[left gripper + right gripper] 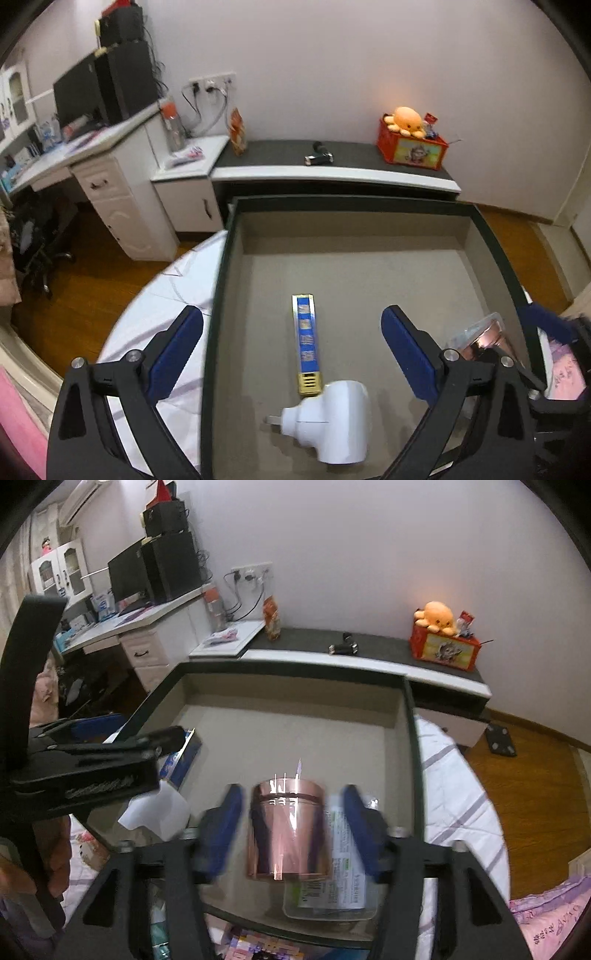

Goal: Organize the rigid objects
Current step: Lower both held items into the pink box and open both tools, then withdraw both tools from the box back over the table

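Observation:
A shallow box with a dark rim [216, 295] and grey floor lies below both grippers. On its floor lie a long blue and gold packet [306, 339] and a white plug adapter [332, 421]. My left gripper [291, 321] hangs open and wide above them, touching neither. In the right wrist view a shiny copper tin [288, 830] stands upright between the blue pads of my right gripper [293, 801]. A small gap shows on each side of the tin, so the gripper is open. A clear labelled plastic container [343, 853] lies just right of the tin.
The box rim [413, 738] rests on a bed with a white striped sheet [454, 794]. Behind it runs a low dark-topped cabinet [280, 151] with a red box and orange plush [406, 120]. A white desk [110, 140] stands at the left. A hand [55, 849] holds the left gripper.

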